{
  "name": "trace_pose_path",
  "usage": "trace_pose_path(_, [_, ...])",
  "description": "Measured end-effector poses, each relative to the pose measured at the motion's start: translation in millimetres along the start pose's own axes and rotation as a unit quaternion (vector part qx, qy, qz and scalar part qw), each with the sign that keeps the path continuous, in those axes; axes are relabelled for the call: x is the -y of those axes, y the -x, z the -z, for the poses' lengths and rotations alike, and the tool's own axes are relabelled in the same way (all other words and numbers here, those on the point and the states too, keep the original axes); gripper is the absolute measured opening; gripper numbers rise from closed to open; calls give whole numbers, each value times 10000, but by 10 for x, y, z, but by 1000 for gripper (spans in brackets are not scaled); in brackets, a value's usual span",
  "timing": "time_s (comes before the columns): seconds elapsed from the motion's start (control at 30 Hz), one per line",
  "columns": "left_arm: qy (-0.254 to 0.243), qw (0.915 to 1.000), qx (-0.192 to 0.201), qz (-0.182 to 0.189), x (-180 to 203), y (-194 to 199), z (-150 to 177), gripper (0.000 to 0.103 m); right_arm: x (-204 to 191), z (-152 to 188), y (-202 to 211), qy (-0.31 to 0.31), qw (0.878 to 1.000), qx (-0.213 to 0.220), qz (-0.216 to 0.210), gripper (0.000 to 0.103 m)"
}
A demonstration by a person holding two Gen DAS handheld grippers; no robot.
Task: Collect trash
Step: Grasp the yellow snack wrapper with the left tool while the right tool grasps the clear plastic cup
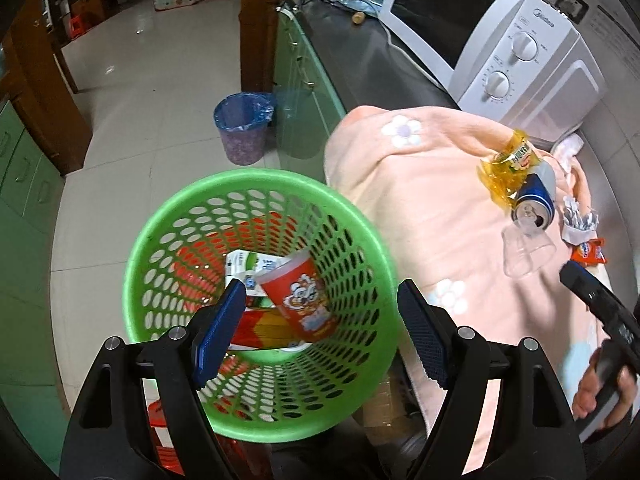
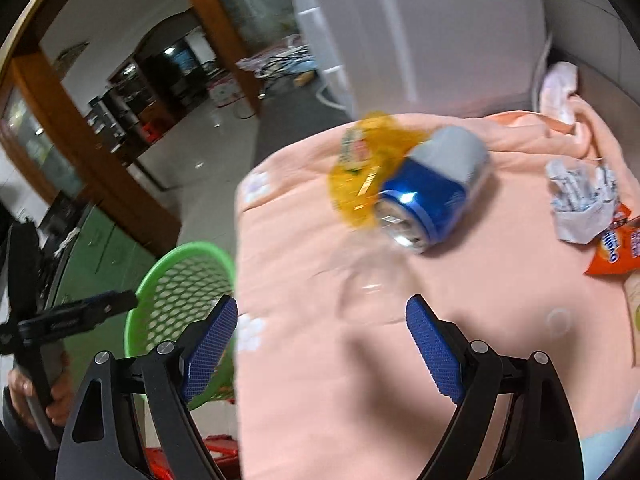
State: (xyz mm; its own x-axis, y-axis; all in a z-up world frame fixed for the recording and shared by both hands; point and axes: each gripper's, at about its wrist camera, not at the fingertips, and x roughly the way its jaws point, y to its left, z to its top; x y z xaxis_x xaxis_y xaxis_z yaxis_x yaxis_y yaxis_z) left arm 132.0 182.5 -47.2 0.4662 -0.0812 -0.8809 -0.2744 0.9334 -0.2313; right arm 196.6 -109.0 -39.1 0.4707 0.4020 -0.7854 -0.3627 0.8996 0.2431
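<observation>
Both grippers' fingers released, empty. We aim right gripper [image 2: 322, 344] at clear cup [image 2: 370, 292] just ahead of fingers, straddle it squarely, avoid can [image 2: 434, 192] beyond.

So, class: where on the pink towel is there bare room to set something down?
Free: the pink towel near the right gripper, and its corner by the green basket. Crowded: around the blue can, clear cup, crumpled paper.

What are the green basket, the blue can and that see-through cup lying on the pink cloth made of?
Green basket: looks like glossy moulded plastic, with a perforated wall. Blue can: probably thin metal, with a shiny silver top, pull-tab opening and printed sides. See-through cup: likely thin clear plastic; the pink cloth, which seems to be soft fleece, shows through it.
</observation>
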Motion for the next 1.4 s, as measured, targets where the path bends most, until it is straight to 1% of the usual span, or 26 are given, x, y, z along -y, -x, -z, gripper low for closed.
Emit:
trace_pose_path(0.13, [-107,9999,-8,77,125,-31,-48,77,104,-91,-152,-81,9998,-151,54,79])
trace_pose_path(0.37, [-315,9993,58,185,400,-50,-210,77,99,-121,-418,-54,9992,-402,49,73])
trace_pose_path(0.47, [-436,9988,89,227,538,-52,-286,77,118,-114,-474,-96,9989,-465,33,68])
trace_pose_path(0.53, [-532,9982,108,255,643,-63,-332,77,130,-105,-500,-117,9987,-503,22,62])
trace_pose_path(0.57, [-596,9978,121,278,710,-72,-360,77,143,-98,-504,-121,9987,-501,8,62])
trace_pose_path(0.73, [-917,9949,165,391,1025,-121,-456,77,196,-60,-405,-104,9989,-447,-73,61])
trace_pose_path(0.87, [-1225,9909,195,517,1329,-192,-536,77,263,-19,-281,-151,9991,-385,-114,61])
trace_pose_path(1.07, [-1634,9831,201,798,1808,-447,-755,77,421,61,-20,-222,9994,-236,-99,61])
trace_pose_path(1.23, [-1833,9786,238,905,2103,-661,-901,77,556,141,192,-311,9995,-98,-37,61])
trace_pose_path(1.33, [-1896,9776,256,877,2221,-768,-984,75,632,161,267,-379,9993,-41,-16,61])
trace_pose_path(1.4, [-1897,9776,255,880,2266,-832,-1043,71,691,180,310,-432,9991,-10,5,61])
